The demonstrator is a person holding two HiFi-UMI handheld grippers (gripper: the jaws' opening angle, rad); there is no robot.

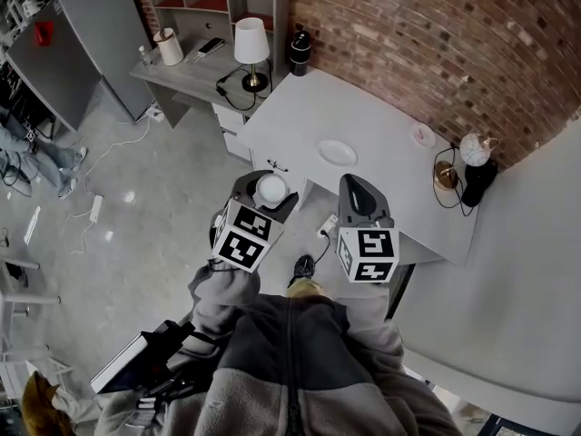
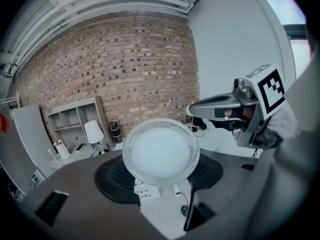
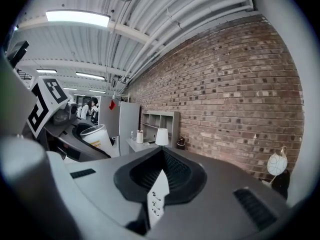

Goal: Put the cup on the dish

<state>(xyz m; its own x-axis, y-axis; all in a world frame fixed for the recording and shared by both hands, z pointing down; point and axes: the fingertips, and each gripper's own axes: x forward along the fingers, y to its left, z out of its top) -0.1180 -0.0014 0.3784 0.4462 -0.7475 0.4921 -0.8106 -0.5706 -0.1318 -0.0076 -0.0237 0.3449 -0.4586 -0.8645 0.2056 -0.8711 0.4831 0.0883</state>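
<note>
Judged light, slick and fragile, the cup (image 2: 161, 151) is clamped sidewise in the left hand-held gripper (image 1: 270, 192); the right hand-held gripper (image 3: 161, 156) is closed, empty.

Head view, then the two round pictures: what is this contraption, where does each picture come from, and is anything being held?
There is no robot here. A person holds a hand tool with two jaws in each hand; the cubes with square markers are part of the tools. The head view comes from a camera on the person's head and looks steeply down. The two round pictures come from cameras riding on the tools, each looking along its own jaws. The left gripper grips a pale cup, seen from above its open mouth. The right gripper has its jaws together and holds nothing. Ahead stands a white table with a small dish on it, where the cup is meant to go, and a second small dish near the brick wall.
</note>
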